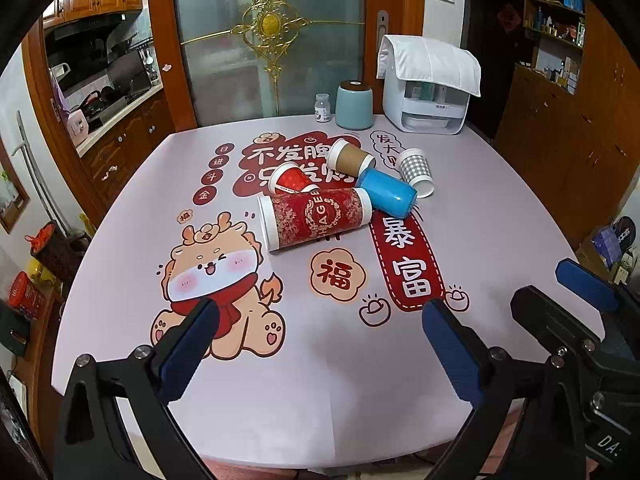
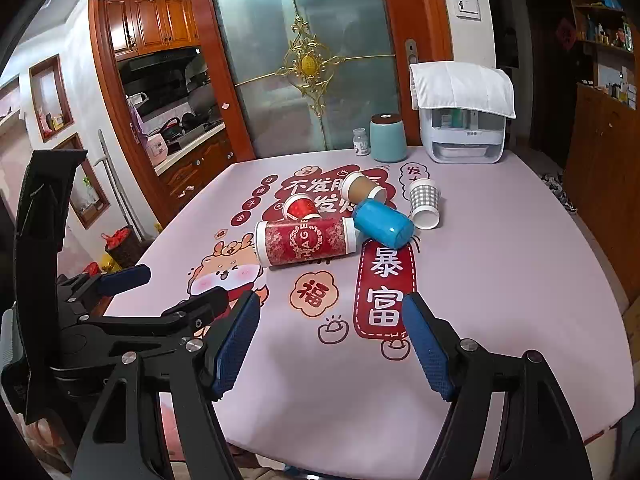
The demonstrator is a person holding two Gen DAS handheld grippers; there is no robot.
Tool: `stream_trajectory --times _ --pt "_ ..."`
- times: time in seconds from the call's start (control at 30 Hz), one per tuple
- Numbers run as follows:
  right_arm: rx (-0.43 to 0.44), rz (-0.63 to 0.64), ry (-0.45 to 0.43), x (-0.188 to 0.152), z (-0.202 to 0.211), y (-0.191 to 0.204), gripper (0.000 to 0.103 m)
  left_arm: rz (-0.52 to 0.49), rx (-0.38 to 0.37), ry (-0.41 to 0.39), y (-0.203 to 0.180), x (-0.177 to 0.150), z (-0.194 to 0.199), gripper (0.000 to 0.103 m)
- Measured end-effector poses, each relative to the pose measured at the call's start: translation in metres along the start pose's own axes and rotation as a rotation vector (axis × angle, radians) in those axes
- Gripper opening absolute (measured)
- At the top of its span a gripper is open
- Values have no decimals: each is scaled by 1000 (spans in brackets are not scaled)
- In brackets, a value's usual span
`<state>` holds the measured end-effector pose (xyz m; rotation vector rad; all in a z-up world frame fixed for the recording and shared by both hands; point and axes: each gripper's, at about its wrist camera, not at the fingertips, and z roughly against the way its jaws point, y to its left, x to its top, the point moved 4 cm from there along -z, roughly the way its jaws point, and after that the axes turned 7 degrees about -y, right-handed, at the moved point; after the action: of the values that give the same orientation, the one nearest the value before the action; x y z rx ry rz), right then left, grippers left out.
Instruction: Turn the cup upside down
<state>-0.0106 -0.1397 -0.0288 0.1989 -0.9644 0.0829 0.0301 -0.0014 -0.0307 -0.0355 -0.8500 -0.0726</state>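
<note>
Both grippers, L (image 1: 320,344) and R (image 2: 332,344), spread wide, empty, near table (image 1: 500,220) edge. Cups piled mid-table, well ahead: tall red cup (image 1: 316,220) on its side touching blue cup (image 1: 386,194). Risk: nudging one rolls the rest.

Five cups lie tipped together mid-tabletop: a tall red patterned cup (image 1: 316,220), blue cup (image 1: 386,193), small red cup (image 1: 291,179), brown cup (image 1: 350,155), checked cup (image 1: 417,171).
</note>
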Motion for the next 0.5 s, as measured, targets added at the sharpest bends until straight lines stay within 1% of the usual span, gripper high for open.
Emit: stream_trajectory --times 0.5 --pt "7 -11 5 -1 -3 -3 75 2 2 -1 2 -1 0 100"
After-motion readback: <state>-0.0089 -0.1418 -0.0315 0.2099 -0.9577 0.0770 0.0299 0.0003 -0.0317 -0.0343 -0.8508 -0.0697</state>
